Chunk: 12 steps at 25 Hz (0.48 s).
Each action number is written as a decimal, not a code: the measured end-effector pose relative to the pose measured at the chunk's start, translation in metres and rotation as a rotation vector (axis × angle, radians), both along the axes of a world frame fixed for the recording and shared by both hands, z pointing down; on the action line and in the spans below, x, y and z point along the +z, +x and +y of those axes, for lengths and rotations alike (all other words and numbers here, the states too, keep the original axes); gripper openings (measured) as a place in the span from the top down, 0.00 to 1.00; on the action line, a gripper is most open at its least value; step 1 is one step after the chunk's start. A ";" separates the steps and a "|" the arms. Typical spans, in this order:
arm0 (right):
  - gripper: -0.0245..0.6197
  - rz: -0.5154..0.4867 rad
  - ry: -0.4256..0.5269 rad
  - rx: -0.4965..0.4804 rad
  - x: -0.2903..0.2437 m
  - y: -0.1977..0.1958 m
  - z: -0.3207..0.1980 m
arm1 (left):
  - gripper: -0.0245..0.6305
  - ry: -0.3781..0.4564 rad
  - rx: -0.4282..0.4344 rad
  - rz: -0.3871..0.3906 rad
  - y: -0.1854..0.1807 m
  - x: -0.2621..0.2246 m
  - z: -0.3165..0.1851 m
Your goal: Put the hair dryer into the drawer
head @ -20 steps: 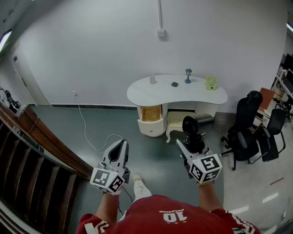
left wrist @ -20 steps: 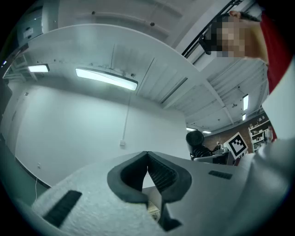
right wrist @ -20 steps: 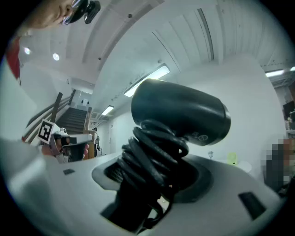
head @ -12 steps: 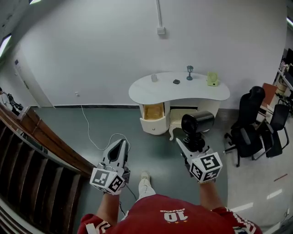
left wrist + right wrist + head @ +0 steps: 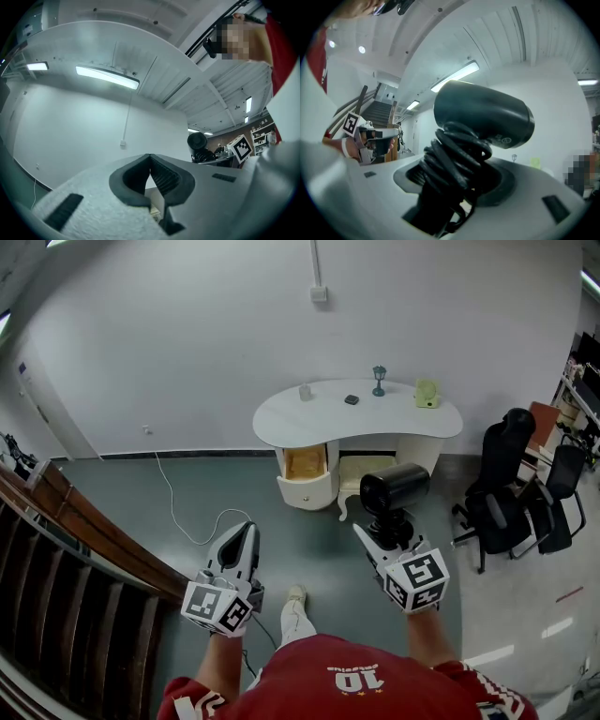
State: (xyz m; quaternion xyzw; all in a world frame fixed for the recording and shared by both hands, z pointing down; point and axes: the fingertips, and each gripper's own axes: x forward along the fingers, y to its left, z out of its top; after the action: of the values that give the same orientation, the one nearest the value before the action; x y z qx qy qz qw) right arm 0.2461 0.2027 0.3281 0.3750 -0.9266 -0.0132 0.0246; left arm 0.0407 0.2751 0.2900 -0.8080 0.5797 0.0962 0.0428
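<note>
A black hair dryer (image 5: pixel 396 487) stands upright in my right gripper (image 5: pixel 384 532), its cord wound round the handle. In the right gripper view the hair dryer (image 5: pixel 487 115) fills the middle, and my right gripper (image 5: pixel 457 180) is shut on its wrapped handle. My left gripper (image 5: pixel 246 532) is held out at the left, shut, with nothing in it; in its own view the left gripper (image 5: pixel 150 164) shows its tips meeting. Ahead, the cream drawer (image 5: pixel 306 467) stands pulled open under the left end of the white desk (image 5: pixel 281 423).
A cup (image 5: pixel 305 392), a teal goblet (image 5: pixel 379 381) and a green item (image 5: pixel 427 395) sit on the desk. A cream stool (image 5: pixel 361 474) stands under it. Black office chairs (image 5: pixel 511 474) crowd the right. A wooden stair rail (image 5: pixel 84 531) runs along the left, and a white cable (image 5: pixel 187 512) lies on the floor.
The person has stepped forward, so the desk and its open drawer sit nearer and a little to the left. Both grippers keep their pose, and the hair dryer stays gripped.
</note>
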 end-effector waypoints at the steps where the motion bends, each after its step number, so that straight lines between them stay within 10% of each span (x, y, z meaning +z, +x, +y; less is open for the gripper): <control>1: 0.54 -0.001 -0.005 -0.004 0.001 -0.001 -0.001 | 0.98 -0.001 0.002 -0.001 0.000 0.000 -0.002; 12: 0.53 -0.018 -0.060 -0.057 0.013 -0.020 -0.030 | 0.97 -0.013 -0.001 0.018 -0.020 0.008 -0.036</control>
State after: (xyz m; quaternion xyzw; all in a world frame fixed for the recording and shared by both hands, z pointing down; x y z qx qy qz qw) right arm 0.2266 0.1725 0.3410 0.3474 -0.9372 0.0173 0.0272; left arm 0.0209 0.2390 0.2978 -0.8071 0.5810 0.0999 0.0325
